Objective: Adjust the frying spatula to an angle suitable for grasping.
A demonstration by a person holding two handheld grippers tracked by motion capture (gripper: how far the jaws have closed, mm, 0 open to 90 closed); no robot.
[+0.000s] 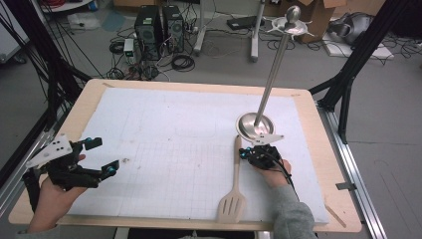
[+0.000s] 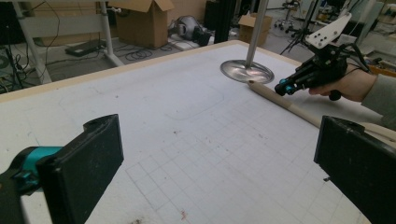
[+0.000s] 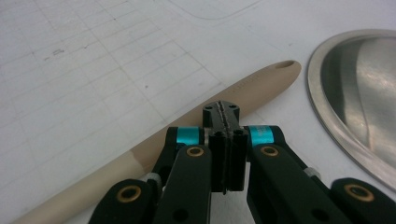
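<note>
Your right gripper (image 3: 225, 122) hovers with jaws pressed together, holding nothing, over the far handle end of the beige slotted wooden spatula (image 1: 236, 179), which lies just near of the round steel stand base (image 1: 255, 125). Open those jaws before you lower them astride the handle; your left gripper (image 1: 102, 157) waits wide and empty at the near left.

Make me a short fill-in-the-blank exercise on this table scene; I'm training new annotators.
1. The right tongs have their jaws ____.
2. The left tongs have their jaws ____.
3. The beige spatula lies with its handle end near the round ____ base of the pole stand.
4. The spatula's slotted blade points toward the ____ edge of the table.

Missing words: shut; open; metal; person's
</note>
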